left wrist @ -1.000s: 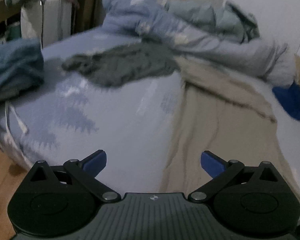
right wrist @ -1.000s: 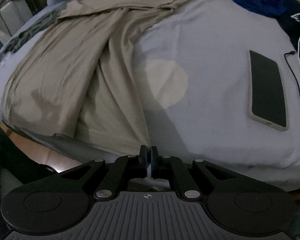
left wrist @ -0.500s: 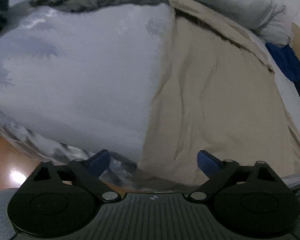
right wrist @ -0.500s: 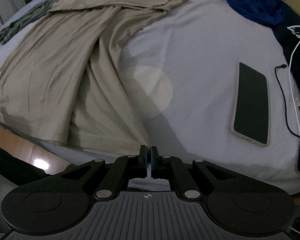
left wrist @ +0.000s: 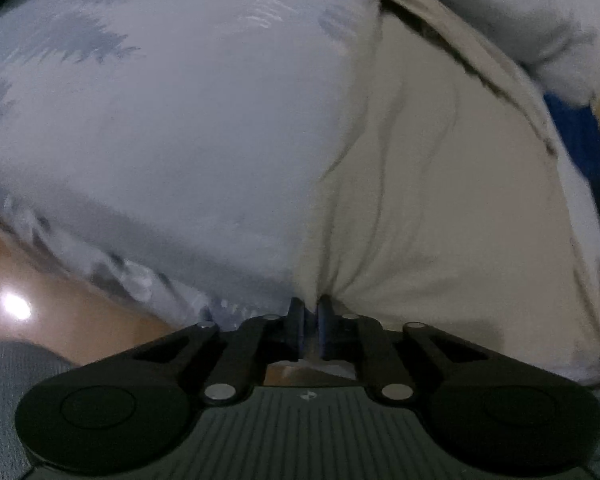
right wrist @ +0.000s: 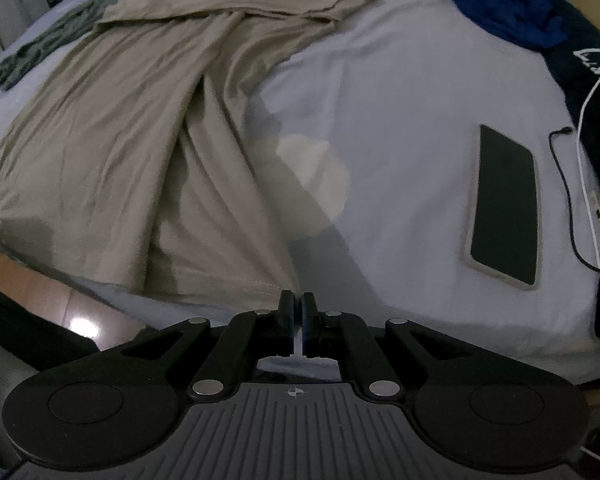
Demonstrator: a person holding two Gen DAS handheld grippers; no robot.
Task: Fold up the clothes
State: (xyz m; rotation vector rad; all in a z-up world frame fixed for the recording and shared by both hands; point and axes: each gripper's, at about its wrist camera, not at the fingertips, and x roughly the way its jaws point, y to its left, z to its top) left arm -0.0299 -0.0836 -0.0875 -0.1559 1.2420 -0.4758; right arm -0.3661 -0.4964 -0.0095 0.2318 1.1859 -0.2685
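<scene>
A beige garment (left wrist: 440, 200) lies spread on the bed, its hem toward the near edge. My left gripper (left wrist: 310, 304) is shut on the hem's left corner, and the cloth puckers into folds at its fingertips. In the right wrist view the same garment (right wrist: 120, 120) stretches from the far left down to the near edge. My right gripper (right wrist: 298, 300) is shut at the hem's right corner, with a pale sliver of cloth between its pads.
A phone (right wrist: 504, 204) lies face up on the pale sheet (right wrist: 400, 100) to the right, with a black cable (right wrist: 568, 200) and a white cable (right wrist: 580, 152) beside it. Blue cloth (right wrist: 508, 4) and a navy garment (right wrist: 588, 72) sit far right. A patterned duvet (left wrist: 160, 120) lies left, above wooden floor (left wrist: 60, 320).
My left gripper came down toward the near edge of the bed and its jaws closed from wide open onto the beige hem. The right gripper stayed shut at the other corner.
</scene>
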